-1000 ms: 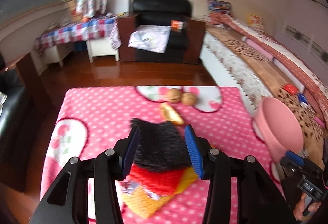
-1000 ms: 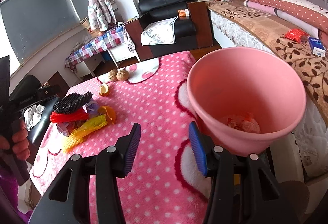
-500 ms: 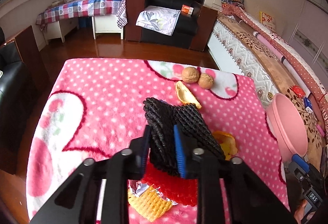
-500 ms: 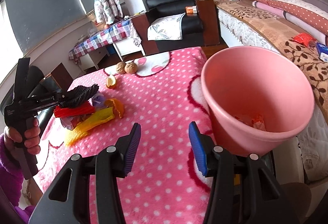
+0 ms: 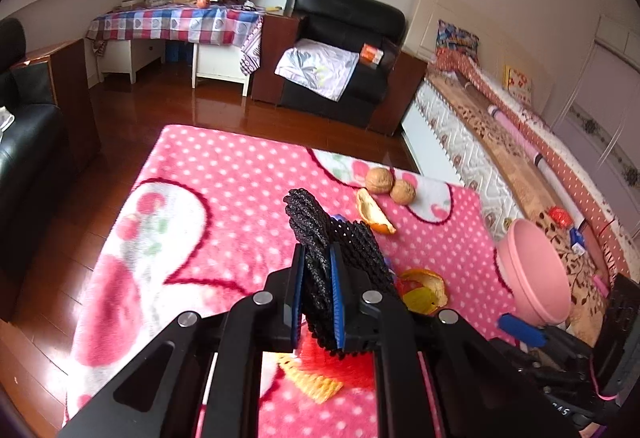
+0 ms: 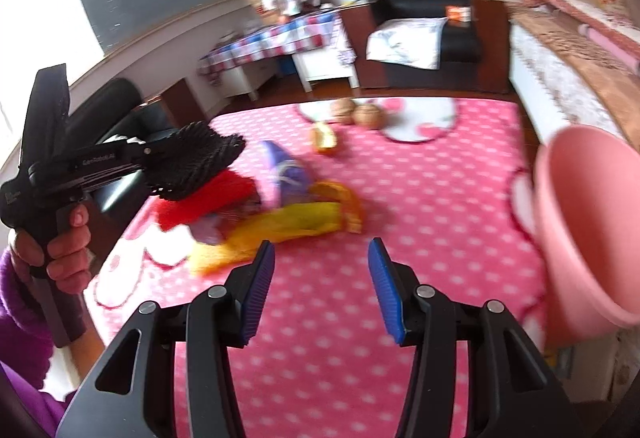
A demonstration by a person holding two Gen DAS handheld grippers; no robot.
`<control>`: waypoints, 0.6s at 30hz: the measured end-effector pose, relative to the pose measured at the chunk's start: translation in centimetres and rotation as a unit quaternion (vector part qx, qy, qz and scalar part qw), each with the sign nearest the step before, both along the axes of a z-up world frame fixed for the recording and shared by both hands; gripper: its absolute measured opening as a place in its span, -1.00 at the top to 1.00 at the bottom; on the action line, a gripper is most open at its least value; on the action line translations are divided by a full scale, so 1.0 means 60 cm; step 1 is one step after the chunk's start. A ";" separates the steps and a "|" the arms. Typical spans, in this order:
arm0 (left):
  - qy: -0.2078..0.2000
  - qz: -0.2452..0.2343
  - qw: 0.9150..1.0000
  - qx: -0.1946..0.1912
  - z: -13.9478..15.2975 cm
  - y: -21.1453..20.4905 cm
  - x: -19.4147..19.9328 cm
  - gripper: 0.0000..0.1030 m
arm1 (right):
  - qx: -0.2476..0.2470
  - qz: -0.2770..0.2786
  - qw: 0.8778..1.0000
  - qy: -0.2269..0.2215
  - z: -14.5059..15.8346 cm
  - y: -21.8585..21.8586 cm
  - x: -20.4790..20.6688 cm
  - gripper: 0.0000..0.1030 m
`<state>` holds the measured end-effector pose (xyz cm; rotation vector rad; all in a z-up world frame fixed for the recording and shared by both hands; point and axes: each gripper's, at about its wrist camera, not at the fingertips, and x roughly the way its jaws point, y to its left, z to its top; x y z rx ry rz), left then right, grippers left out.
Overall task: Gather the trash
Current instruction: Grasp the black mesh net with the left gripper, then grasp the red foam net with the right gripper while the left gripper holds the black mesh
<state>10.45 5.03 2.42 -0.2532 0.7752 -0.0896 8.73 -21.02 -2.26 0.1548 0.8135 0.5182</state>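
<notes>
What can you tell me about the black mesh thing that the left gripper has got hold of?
The black mesh netting looks like soft foam fruit netting, knobbly and folded into a thick wad. The left gripper is closing on it, blue pads squeezing its lower part, while its upper end sticks up free. In the right wrist view it hangs just above the red netting on the pink dotted blanket.

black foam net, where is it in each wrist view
Left wrist: black foam net at centre, between the closing pads of the left gripper.
Right wrist: at left, sticking out of that gripper over the red net.
Shared landmark: two walnuts at the table's far edge.
</notes>
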 end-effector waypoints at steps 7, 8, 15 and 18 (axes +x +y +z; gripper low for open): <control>-0.010 0.028 0.999 -0.021 0.010 0.052 -0.027 0.79 | 0.039 0.063 0.997 0.005 0.024 0.069 0.011 0.04; -0.012 0.032 0.999 -0.025 0.010 0.059 -0.030 0.79 | 0.041 0.069 0.997 0.005 0.027 0.077 0.011 0.04; -0.026 0.045 0.998 -0.044 0.013 0.100 -0.053 0.79 | 0.035 0.079 0.996 0.004 0.051 0.128 0.039 0.04; -0.027 0.047 0.997 -0.051 0.011 0.110 -0.060 0.79 | 0.024 0.061 0.998 0.014 0.040 0.137 0.052 0.04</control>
